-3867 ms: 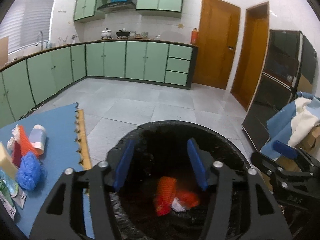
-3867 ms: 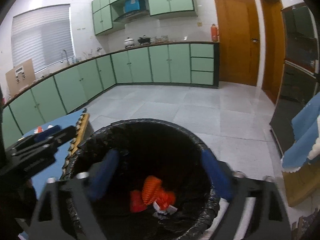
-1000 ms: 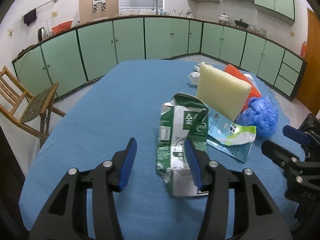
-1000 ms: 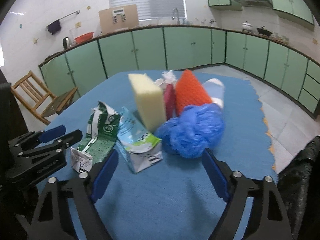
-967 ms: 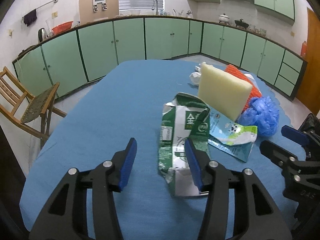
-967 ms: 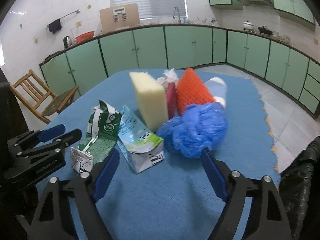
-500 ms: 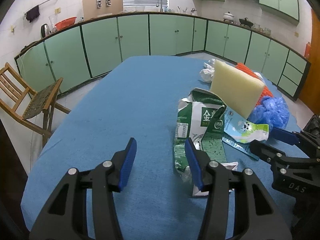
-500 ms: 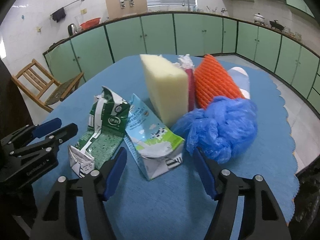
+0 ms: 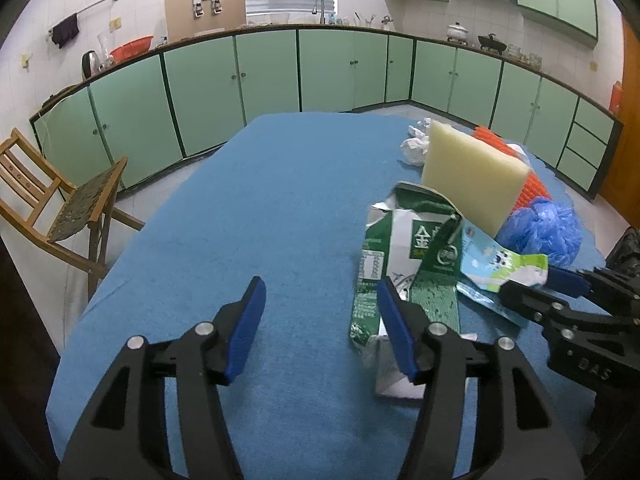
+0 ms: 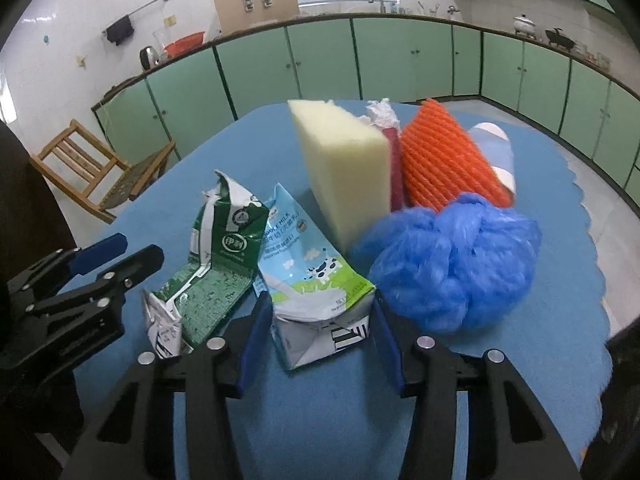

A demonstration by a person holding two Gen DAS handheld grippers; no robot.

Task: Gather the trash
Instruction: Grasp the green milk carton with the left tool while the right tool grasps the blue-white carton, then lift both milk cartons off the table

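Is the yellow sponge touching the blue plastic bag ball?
Cannot tell. In the right wrist view the yellow sponge overlaps the blue bag ball, so neither contact nor gap shows.

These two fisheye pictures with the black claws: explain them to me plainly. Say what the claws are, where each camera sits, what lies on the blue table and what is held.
No robot here: a person holds a two-finger gripper in each hand, each with a camera looking along its fingers.

In the left wrist view, the left gripper is opening over bare blue table; nothing lies between its pads. The flattened green carton lies just right of it.

In the right wrist view, the right gripper is closing around the light blue milk carton, which sits between its pads; a firm grip is not yet clear.

Behind it lie a yellow sponge, an orange net sleeve and a crumpled blue plastic bag. All is trash to collect.
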